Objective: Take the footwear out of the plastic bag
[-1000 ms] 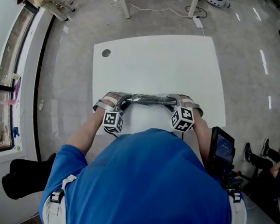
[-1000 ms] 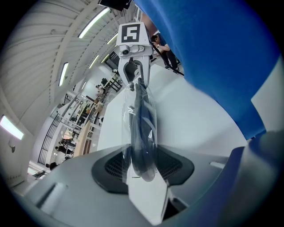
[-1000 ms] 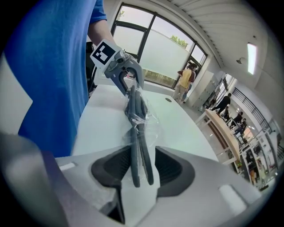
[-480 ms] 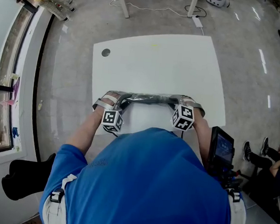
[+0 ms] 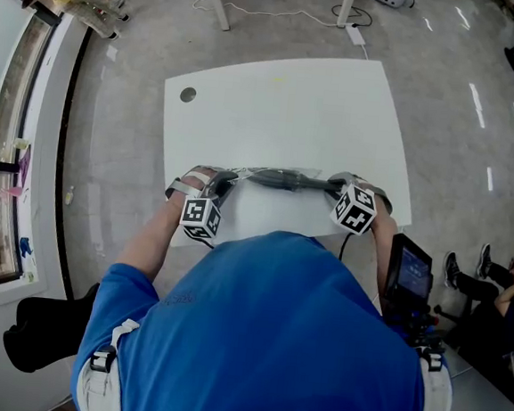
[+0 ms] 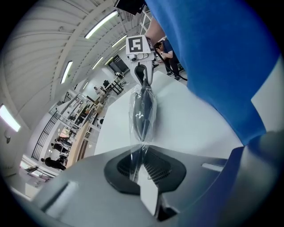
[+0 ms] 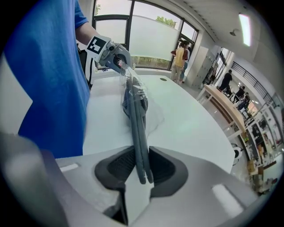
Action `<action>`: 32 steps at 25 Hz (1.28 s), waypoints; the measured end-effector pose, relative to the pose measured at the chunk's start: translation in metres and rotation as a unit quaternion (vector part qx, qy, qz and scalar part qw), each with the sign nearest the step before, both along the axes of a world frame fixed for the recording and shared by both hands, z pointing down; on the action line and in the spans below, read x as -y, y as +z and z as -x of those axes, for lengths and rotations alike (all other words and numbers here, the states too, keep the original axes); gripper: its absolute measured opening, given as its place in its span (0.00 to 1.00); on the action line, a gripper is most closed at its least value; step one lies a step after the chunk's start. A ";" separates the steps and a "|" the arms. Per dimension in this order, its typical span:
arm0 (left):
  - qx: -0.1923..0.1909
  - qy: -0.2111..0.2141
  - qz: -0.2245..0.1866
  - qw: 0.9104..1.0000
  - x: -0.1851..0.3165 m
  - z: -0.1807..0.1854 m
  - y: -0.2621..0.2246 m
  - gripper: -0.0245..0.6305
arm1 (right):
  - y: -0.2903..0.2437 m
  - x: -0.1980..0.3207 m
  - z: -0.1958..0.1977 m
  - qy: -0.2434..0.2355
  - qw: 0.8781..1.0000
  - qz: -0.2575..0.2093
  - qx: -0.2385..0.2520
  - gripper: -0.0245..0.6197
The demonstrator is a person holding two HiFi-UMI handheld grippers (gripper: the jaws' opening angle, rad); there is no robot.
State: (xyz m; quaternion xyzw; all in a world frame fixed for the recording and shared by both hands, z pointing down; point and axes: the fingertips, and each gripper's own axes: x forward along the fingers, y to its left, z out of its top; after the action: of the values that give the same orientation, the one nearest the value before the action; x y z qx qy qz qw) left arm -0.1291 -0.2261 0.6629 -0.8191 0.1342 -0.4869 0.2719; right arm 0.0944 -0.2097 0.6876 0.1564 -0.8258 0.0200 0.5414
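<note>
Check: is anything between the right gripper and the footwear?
Nothing visible. The right gripper's jaws, just closing, clamp the footwear's bare-looking end; the bag covers its far part, pinched by the left gripper.

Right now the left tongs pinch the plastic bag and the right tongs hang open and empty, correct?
Not quite. The right tongs are not empty: they have just closed on the dark footwear, as the right gripper view shows. The left tongs do pinch the plastic bag.
</note>
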 end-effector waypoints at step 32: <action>0.003 -0.008 0.029 1.000 -0.003 0.003 -0.003 0.05 | 0.003 0.011 0.040 -0.051 0.996 -0.049 -0.050 0.18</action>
State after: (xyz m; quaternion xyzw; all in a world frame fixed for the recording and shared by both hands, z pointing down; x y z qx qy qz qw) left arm -0.1318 -0.2233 0.6602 -0.8243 0.1254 -0.4952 0.2441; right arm 0.0545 -0.2206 0.6908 0.1412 -0.8045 -0.0560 0.5742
